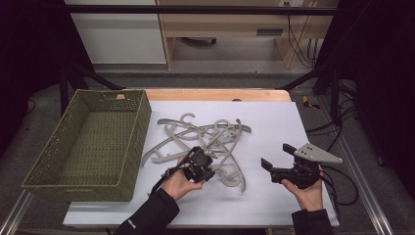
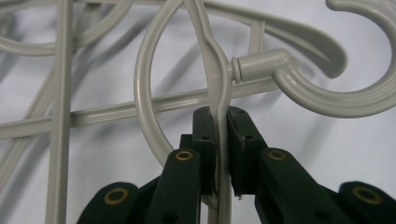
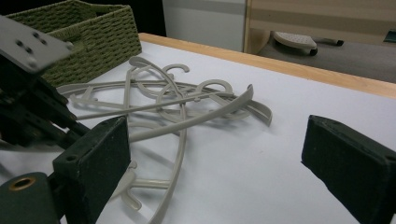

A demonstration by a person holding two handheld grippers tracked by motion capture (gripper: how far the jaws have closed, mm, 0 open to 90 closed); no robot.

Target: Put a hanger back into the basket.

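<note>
A grey hanger sits pinched between the left tool pads.

A basket stands on the left of the surface. Just right of it lies a tangled pile of hangers, overlapping one another. The left gripper sits at the pile's near edge; the right gripper is well apart to the right.

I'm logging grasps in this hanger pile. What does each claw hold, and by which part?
The left claw is shut on a grey hanger, pinching a thin bar of its frame near the hook. The right claw is open and holds nothing.
</note>
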